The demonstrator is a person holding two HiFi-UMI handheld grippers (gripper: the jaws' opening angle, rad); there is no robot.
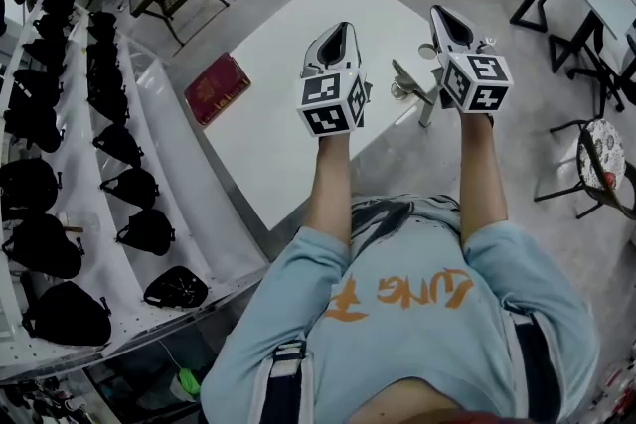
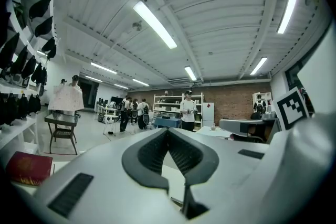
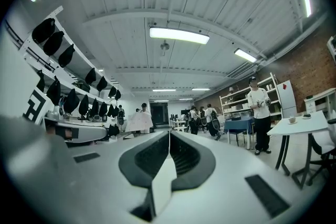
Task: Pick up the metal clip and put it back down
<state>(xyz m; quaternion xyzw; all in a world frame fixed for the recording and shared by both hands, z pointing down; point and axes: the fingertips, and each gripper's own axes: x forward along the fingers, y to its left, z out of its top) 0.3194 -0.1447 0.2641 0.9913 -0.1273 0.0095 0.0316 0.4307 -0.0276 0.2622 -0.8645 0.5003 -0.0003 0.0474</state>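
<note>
As the left gripper view shows, my left gripper point(image 2: 168, 131) has its jaws drawn together, tips meeting, with nothing gripped between them. The white of the table shows only through the gap behind the tips. My right gripper point(image 3: 169, 134) is in the same condition: jaws closed tip to tip, nothing held.

In the head view I hold both tools side by side above the white table point(image 1: 288, 114), the left gripper point(image 1: 340, 29) and the right gripper point(image 1: 443, 14) pointing away from me. Each gripper view looks out at the room and ceiling, not down at the tabletop.

The metal clip point(image 1: 405, 80) lies on the table between the two tools, nearer the right one and partly hidden by it. Neither pair of jaws is on it. Whether the body of the right gripper touches the clip cannot be told from above.

A red book point(image 1: 217, 87) lies at the table's left edge, well apart from the clip; it also appears low at the left of the left gripper view point(image 2: 29, 167).
</note>
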